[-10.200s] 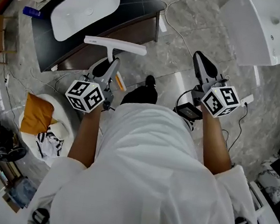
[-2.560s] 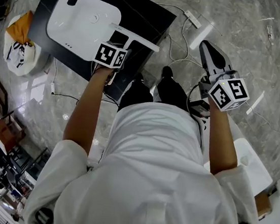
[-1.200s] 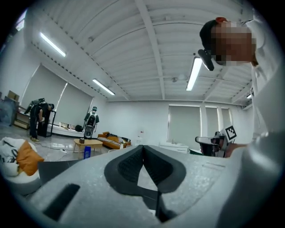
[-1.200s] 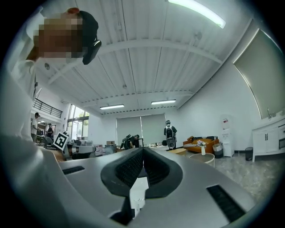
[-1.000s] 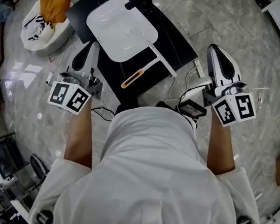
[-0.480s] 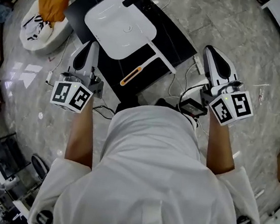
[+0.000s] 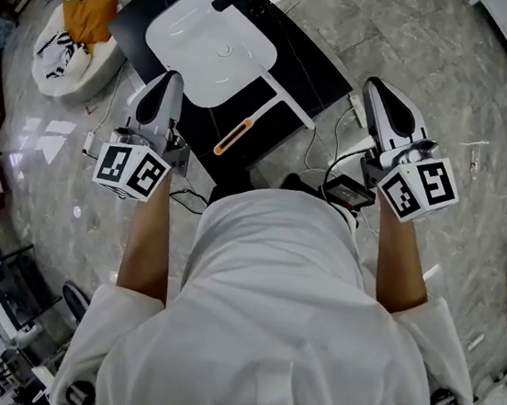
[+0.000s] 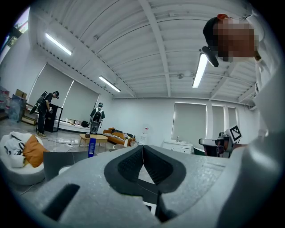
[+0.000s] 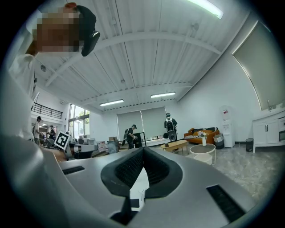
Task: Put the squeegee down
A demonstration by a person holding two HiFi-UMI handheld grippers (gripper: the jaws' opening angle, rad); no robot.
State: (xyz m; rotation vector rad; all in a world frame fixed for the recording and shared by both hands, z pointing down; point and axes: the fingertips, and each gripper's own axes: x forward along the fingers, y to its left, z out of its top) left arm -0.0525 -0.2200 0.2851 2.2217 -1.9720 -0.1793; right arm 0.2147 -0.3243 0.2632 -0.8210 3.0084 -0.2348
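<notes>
Black counter (image 7: 301, 53), bearing white basin (image 7: 209, 45). Left gripper (image 7: 170, 82): jaws pressed together, nothing between, at the counter's left edge. Right gripper (image 7: 374, 85): jaws together, empty, off the counter's right corner. Squeegee (image 7: 261, 116): flat on the counter beside the basin, clear of both grippers.

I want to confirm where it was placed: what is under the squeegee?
The squeegee lies flat on the black countertop, beside the white basin. The strip of countertop directly beneath its blade and handle is covered and cannot be seen.
</notes>
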